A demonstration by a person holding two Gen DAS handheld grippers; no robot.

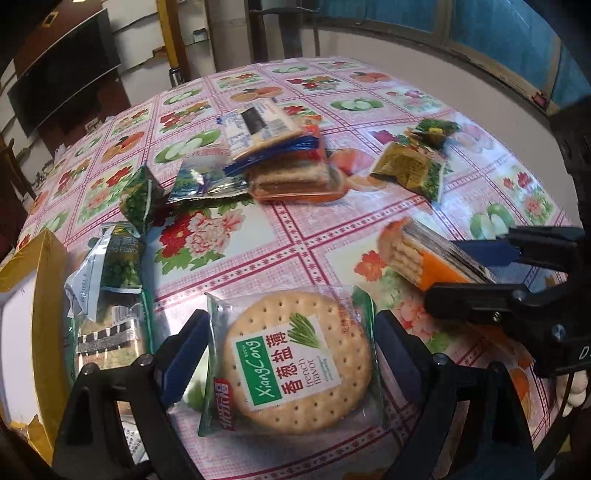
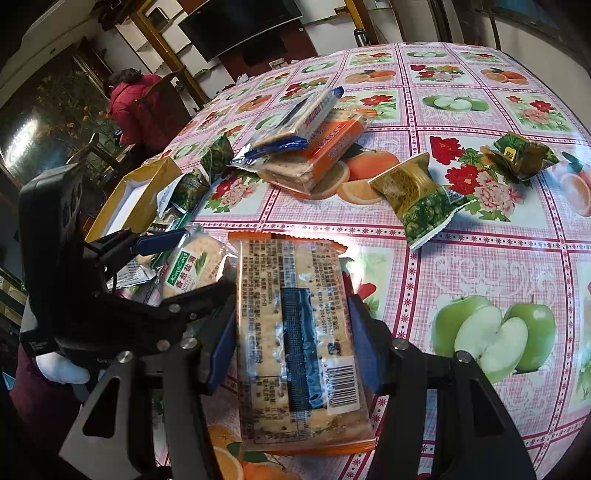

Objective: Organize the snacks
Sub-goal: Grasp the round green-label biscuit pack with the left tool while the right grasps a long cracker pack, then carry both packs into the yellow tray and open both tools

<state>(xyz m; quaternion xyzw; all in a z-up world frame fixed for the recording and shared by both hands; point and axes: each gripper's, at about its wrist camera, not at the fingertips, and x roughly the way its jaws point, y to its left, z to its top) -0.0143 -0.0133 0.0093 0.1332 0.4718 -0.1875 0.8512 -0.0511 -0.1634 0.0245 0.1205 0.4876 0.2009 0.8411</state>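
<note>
- The left tool (image 1: 291, 343) stands wide, its 2 blue pads on either side of the round-cracker packet (image 1: 295, 363) — green "XiangCong french flavor" label — with a gap showing at each pad, so by my reading it brackets the packet without clamping it. The packet lies flat on the worktop (image 1: 280, 236).
- The right tool (image 2: 291, 343) is closed partway onto the orange cracker packet (image 2: 301, 347), a pad pressed against each long side. The packet's long axis runs straight away from the tool, and its far end sticks out well beyond the fingertips.
- The relation that matters: the yellow-rimmed open box (image 1: 35, 284) sits at the worktop's left edge, just beside the left tool and far from the right one. The left tool is clearly nearer; the right one would have to carry its packet across, past the left tool.
- Between box and left tool lie a green-pea snack packet (image 1: 118, 262) and a flat packet under it, touching the box side.
- Farther out sits a heap of cracker packets (image 1: 284, 155); 2 small green-and-gold packets (image 2: 417, 195) lie well apart to the right.
- The worktop is covered by a glossy pink-checked cloth printed with fruit and flowers — slippery for foil wrappers, I judge.
- Around it: a dark television (image 2: 240, 26), and a person in a red jacket (image 2: 133, 107) beyond the far edge.
</note>
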